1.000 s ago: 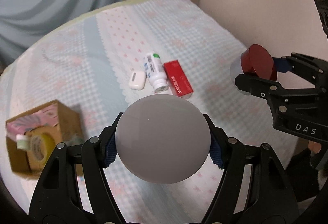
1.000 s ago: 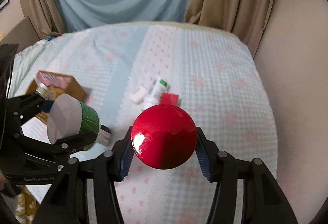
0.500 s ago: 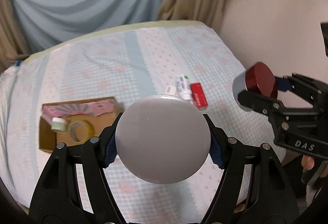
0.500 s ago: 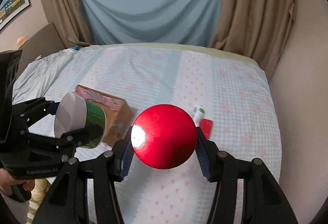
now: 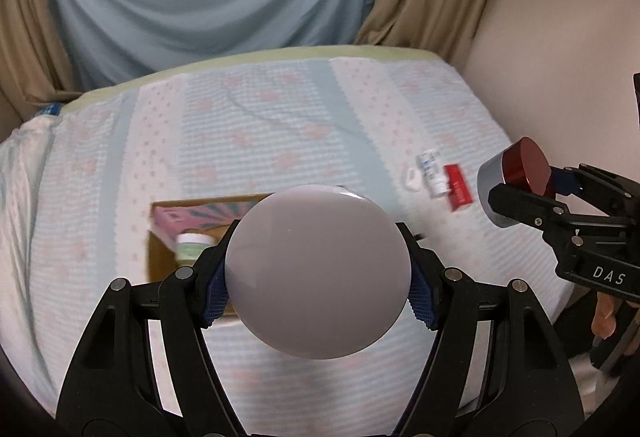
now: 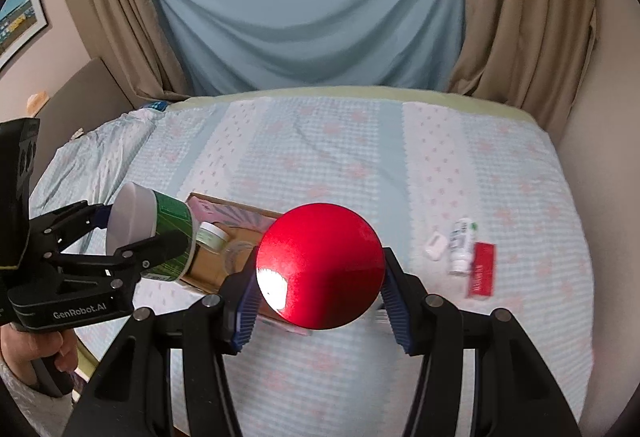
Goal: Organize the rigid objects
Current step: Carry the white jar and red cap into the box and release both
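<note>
green-labelled can (image 6: 170, 235), a smooth cylinder with a flat pale grey end, sits crosswise between the jaws of the left gripper (image 5: 318, 283), whose blue ribbed pads (image 5: 214, 291) press its sides; in the left wrist view that grey disc fills the centre. red-capped can (image 6: 320, 265), glossy and round with a grey metal body, is clamped the same way in the right gripper (image 6: 320, 289), seen at 3 o'clock from the left camera. both grippers are held above the bed (image 6: 360, 165), which wears a soft waffle-textured cover in pale blue and white with pink motifs. a person's hand (image 6: 48, 347) grips the left tool's handle at 8 o'clock in the right wrist view. a brown cardboard box (image 6: 208, 267) with a pink flap lies on the bed beneath and just beyond both cans, holding a small white jar (image 6: 212, 235). toward 3 o'clock on the cover lie a white case (image 6: 435, 246), a white bottle (image 6: 460, 245) and a flat red packet (image 6: 482, 269), close together.
</note>
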Available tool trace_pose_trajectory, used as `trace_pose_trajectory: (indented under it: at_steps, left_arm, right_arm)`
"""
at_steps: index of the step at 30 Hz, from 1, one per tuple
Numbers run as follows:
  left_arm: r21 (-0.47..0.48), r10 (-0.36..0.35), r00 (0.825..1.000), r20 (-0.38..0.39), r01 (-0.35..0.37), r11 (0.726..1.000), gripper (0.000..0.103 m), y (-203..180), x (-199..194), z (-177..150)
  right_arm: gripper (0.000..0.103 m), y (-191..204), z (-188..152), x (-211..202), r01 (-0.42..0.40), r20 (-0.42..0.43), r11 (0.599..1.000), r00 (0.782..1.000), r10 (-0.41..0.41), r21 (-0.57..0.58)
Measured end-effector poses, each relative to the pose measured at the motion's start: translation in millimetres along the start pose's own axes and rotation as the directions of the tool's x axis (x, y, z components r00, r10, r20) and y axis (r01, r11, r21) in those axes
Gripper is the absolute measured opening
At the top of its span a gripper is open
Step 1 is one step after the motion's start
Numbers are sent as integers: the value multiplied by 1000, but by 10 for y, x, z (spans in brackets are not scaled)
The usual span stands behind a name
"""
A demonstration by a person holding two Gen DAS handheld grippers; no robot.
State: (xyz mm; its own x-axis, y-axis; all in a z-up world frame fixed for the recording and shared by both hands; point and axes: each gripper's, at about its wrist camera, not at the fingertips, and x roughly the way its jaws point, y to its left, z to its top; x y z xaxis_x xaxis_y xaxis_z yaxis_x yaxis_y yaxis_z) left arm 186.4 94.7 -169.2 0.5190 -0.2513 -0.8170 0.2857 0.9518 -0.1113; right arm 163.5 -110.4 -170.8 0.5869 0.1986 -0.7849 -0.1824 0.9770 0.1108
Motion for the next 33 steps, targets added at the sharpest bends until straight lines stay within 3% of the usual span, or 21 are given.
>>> trace_pose_trajectory:
  at_steps: [7,15,26,33]
  left_arm:
    - [4,-5,997,-82,5,1000,69,866,327,-64]
    - [-32,24,983,-182,-31,999,69,1542,982,-233]
    - [-81,5,949,-315,-32,996,69,1640,1840,-570]
    - [-30,33,930,-365,-47,998,69,1553,2075,-689]
  right_arm:
    - [51,601,29,601,21,-76,998,997,-16,62]
    - [51,862,-18,1428,23,-216,996,976,-3,87]
    - [50,722,-183,2506,63,-366,997,930,-45,37]
    - [50,644,-234,2744,43,-406,999,913,-26,32]
